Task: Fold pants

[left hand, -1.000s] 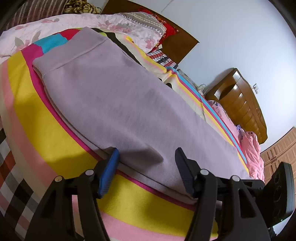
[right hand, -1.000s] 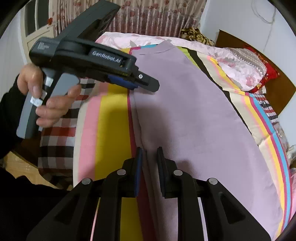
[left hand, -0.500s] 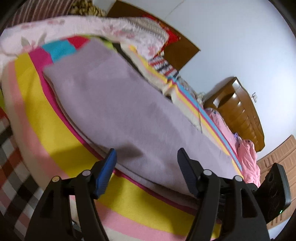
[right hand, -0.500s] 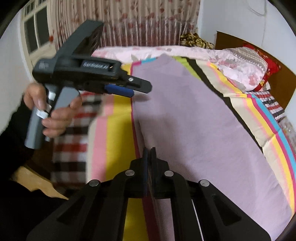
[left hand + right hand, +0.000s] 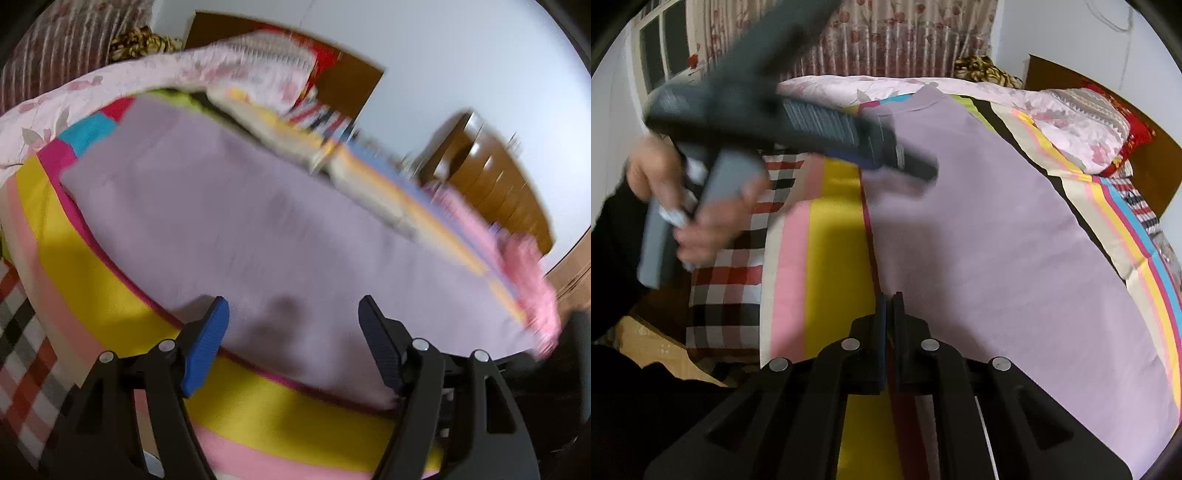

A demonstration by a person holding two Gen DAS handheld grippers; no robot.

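the lilac pants lay flat along the striped bedspread, spread lengthwise on the bed with one long edge running beside the yellow stripe and a banded end toward the floral quilt at the far side. they looked already doubled leg on leg, though the layers could not be told for certain.

what changed over the last second was at that near edge. the right tongs had been a little apart over the hem line and were now drawn tight together, their pads meeting right at the edge of the fabric; whether a fold of cloth was actually pinched between them could not be made out, since the pads hid it. the left tongs had been narrower and were opening, now wide, hovering above the pants with nothing between the pads. that view was smeared by motion, and in the right view the left tongs, gripped in a hand, had swung further over the cloth.

judged from this, the right side had taken its hold or tried to, and the left was readying a matching grab farther along the same edge, before the pants could be lifted and folded across.
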